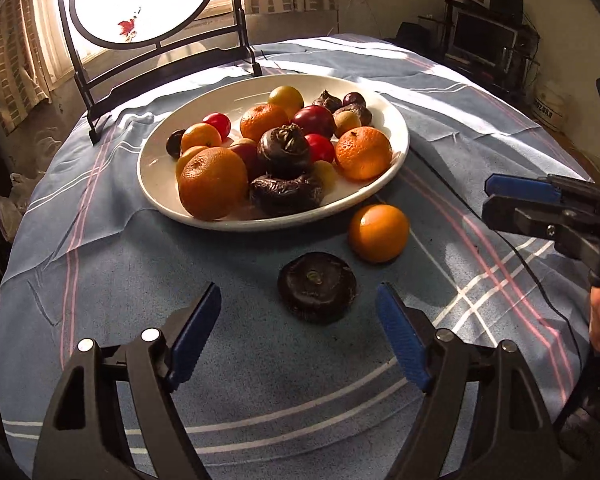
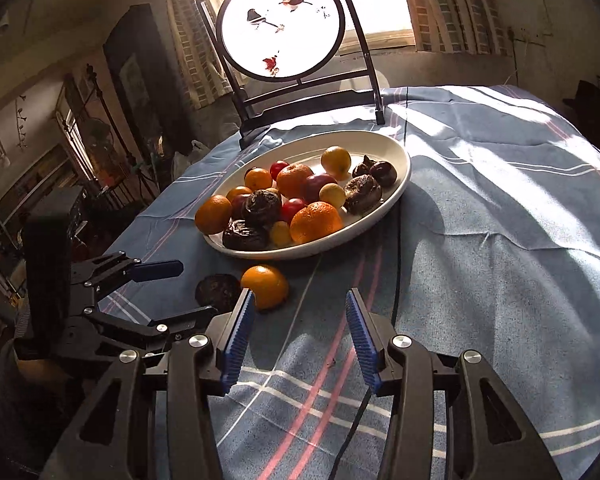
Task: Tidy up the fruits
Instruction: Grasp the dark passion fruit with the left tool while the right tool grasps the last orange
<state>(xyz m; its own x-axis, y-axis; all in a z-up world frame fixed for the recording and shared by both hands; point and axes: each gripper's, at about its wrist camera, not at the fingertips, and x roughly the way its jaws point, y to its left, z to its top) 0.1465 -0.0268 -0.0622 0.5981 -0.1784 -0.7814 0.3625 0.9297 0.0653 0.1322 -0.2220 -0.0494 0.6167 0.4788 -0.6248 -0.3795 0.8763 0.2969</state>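
Fruits fill the white plate (image 1: 396, 152) on the blue striped tablecloth (image 1: 140, 312), while an orange (image 1: 378, 233) and a dark flat fruit (image 1: 318, 286) lie on the cloth just in front of it. Left gripper (image 1: 298, 332) stands wide open, nothing between its pads, just short of the dark fruit. Right gripper (image 2: 300, 338) is partly open and empty, its left pad (image 2: 240, 336) near the orange.

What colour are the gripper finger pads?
Blue, on black frames; the left gripper pads show it best in the left wrist view.
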